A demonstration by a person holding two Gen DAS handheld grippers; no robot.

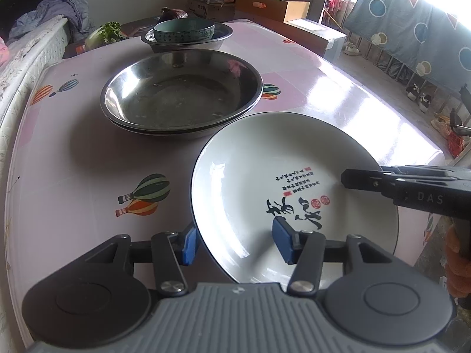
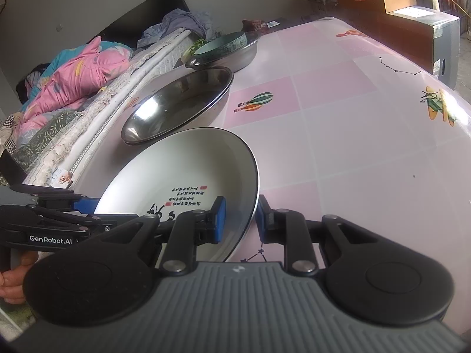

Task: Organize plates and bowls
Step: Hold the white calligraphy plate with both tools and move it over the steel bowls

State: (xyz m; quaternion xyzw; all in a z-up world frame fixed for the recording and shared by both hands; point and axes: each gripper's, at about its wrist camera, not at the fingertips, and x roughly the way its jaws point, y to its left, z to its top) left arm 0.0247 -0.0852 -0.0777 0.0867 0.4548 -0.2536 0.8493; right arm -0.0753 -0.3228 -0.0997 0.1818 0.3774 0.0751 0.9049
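While you held a gripper in each hand, both of them were at the white plate (image 1: 265,158), one on each side. Your left gripper (image 1: 235,242) had its blue pads (image 1: 283,242) spread wide — one pad sat outside the plate's near rim and the other sat inside over the black writing. The pads were apart and did not squeeze the rim, so that gripper was open. Your right gripper (image 2: 241,220) also had a pad on each side of the plate's edge, one inside and one outside. A small gap showed between the outer pad and the rim, so it looked open too, not yet pinching. From the left wrist camera you could see its dark finger reaching in over the plate's right side.

The plate sat at the near end of the pink table (image 1: 73,161), the one with little balloon pictures. In the right wrist view its far side looked tipped up a bit, but you could not tell if it was off the table. Just behind the plate were two shiny metal pans (image 1: 181,97) stacked one in the other, almost touching it. Farther back a green bowl (image 1: 184,29) sat inside another metal pan (image 1: 220,39). Beside the table was a bed with a pink blanket (image 2: 79,70) — and cardboard boxes (image 1: 272,4) stood past the far end
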